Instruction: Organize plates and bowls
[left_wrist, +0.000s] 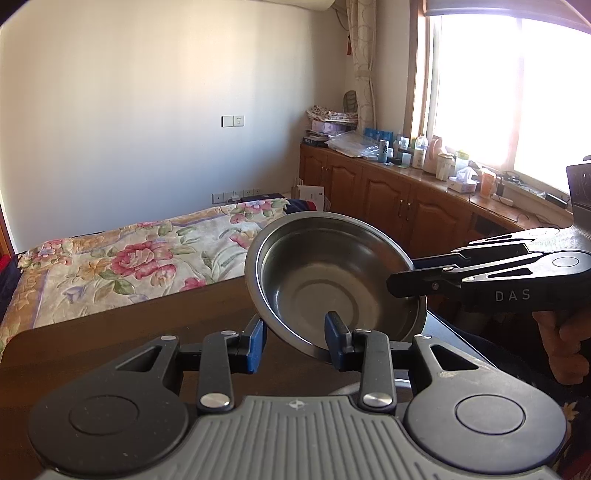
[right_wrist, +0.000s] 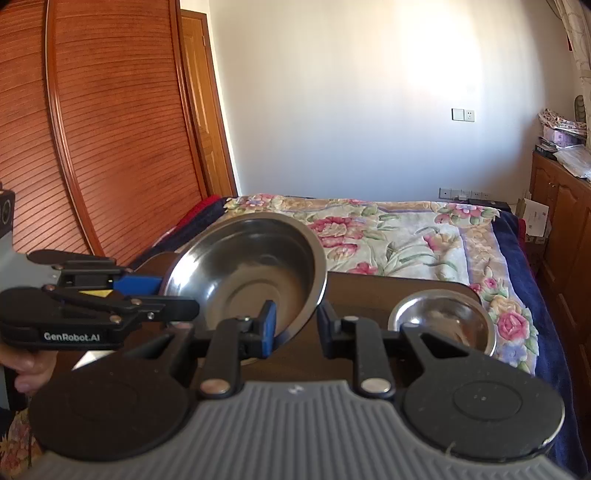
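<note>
Fingers of the left gripper stood apart on either side of the lower rim of the steel bowl, the right-hand pad inside the bowl and the left-hand one outside its wall. We could not tell whether they pressed on the metal. We saw the right gripper straddle the same bowl's rim from the other side, one blue pad against the inner face and the other finger just outside, and again we could not judge whether it gripped. The bowl sat steeply tilted between the two tools, its open side turned toward both cameras, above the dark wooden table. A smaller steel bowl rested upright on the table's right part, well apart from the first. Beyond the table lay a bed with a floral cover.
</note>
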